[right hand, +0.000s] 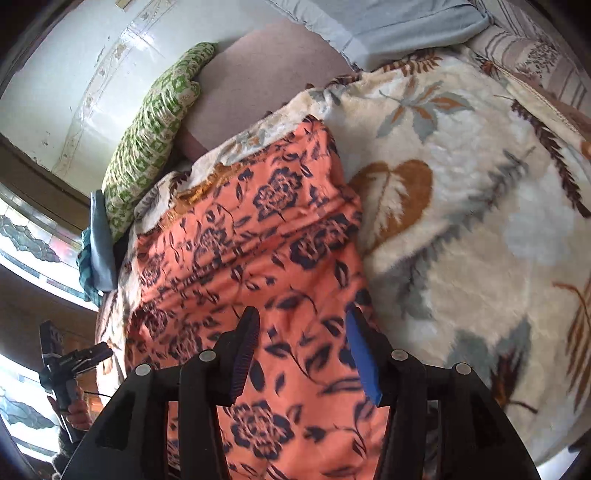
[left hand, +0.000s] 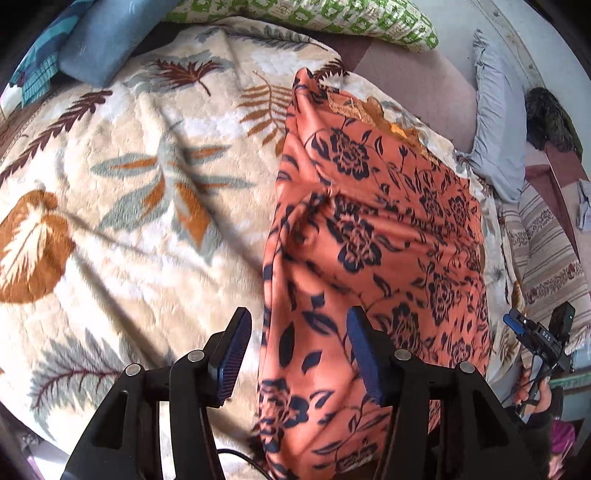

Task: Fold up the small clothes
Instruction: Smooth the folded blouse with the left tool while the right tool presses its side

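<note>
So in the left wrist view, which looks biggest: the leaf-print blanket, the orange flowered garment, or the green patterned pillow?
1. Leaf-print blanket
2. Orange flowered garment, though nearness to the camera inflates it
3. Green patterned pillow, farthest away and partly cut off, so its true size is unsure

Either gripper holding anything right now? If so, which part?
Nothing held. The left gripper and right gripper both stand open above the orange floral garment, which lies on the leaf-print blanket; no cloth between the pads.

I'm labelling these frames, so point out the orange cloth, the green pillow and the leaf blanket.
orange cloth [left hand: 373,229]: left wrist view, its flowered middle.
green pillow [right hand: 147,136]: right wrist view, middle of its checked cover.
leaf blanket [left hand: 147,192]: left wrist view, bare patch left of the cloth.
</note>
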`<state>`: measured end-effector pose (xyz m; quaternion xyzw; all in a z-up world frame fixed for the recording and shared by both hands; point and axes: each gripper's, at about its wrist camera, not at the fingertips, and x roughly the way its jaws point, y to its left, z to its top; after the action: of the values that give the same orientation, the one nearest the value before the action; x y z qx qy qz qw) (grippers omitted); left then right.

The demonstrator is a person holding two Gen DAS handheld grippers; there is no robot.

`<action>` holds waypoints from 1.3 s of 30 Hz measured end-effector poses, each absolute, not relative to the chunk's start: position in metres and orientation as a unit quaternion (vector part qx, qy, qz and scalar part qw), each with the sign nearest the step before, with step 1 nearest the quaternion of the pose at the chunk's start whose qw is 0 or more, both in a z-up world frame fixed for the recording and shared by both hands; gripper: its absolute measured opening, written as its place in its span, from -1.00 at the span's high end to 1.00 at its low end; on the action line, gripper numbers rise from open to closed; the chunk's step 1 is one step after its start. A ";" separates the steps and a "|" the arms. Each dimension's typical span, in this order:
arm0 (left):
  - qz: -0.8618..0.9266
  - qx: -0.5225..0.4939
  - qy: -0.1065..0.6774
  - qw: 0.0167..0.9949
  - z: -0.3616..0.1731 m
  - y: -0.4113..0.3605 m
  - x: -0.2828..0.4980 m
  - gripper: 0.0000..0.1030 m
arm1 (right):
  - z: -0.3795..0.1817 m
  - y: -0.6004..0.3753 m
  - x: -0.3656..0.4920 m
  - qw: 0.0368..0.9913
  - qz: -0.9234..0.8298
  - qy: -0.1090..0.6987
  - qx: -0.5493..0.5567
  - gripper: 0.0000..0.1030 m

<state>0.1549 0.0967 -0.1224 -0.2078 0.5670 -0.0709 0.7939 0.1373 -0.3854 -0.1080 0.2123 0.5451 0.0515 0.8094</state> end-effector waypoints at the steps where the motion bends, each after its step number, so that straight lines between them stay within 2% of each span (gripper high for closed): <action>1: -0.077 -0.207 0.575 0.788 -0.123 0.100 0.139 -0.04 | -0.112 -0.391 0.123 0.803 0.043 0.556 0.210 0.01; 6: -0.103 -0.220 0.601 0.761 -0.146 0.098 0.099 -0.04 | -0.139 -0.415 0.069 0.774 0.013 0.595 0.217 0.01; 11: -0.096 -0.230 0.610 0.752 -0.163 0.094 0.084 -0.04 | -0.160 -0.411 0.053 0.760 0.009 0.621 0.190 0.01; 13: -0.103 -0.238 0.606 0.752 -0.162 0.094 0.078 -0.17 | -0.164 -0.406 0.048 0.756 0.021 0.625 0.191 0.01; 17: -0.100 -0.239 0.607 0.751 -0.172 0.087 0.073 -0.21 | -0.162 -0.400 0.047 0.764 0.026 0.622 0.172 0.00; 19: -0.100 -0.242 0.602 0.755 -0.172 0.084 0.071 -0.32 | -0.164 -0.402 0.048 0.763 0.028 0.620 0.179 0.01; 24: -0.118 -0.252 0.599 0.751 -0.176 0.075 0.068 -0.29 | -0.164 -0.401 0.046 0.767 0.043 0.617 0.171 0.01; 27: -0.127 -0.259 0.600 0.746 -0.180 0.073 0.068 -0.28 | -0.162 -0.398 0.043 0.768 0.055 0.619 0.155 0.33; 31: -0.127 -0.277 0.598 0.742 -0.186 0.075 0.072 -0.27 | -0.166 -0.398 0.043 0.765 0.061 0.623 0.149 0.38; 32: -0.127 -0.279 0.596 0.742 -0.186 0.075 0.072 -0.24 | -0.168 -0.400 0.045 0.763 0.061 0.625 0.154 0.38; 33: -0.127 -0.276 0.595 0.744 -0.185 0.074 0.072 0.00 | -0.167 -0.400 0.045 0.763 0.060 0.624 0.157 0.41; 34: -0.130 -0.274 0.596 0.744 -0.185 0.073 0.072 0.46 | -0.166 -0.399 0.045 0.764 0.063 0.623 0.155 0.62; 35: -0.133 -0.278 0.599 0.739 -0.187 0.072 0.072 0.69 | -0.165 -0.399 0.045 0.764 0.071 0.621 0.158 0.82; 36: -0.134 -0.283 0.601 0.735 -0.189 0.072 0.073 0.86 | -0.164 -0.399 0.044 0.762 0.082 0.618 0.172 0.90; 39: -0.133 -0.289 0.597 0.737 -0.188 0.070 0.074 0.87 | -0.162 -0.399 0.041 0.759 0.088 0.617 0.190 0.90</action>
<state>0.0741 0.0701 -0.1881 -0.2891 0.5966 -0.1333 0.7367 0.0414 -0.3993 -0.1615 0.1896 0.6166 0.0880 0.7591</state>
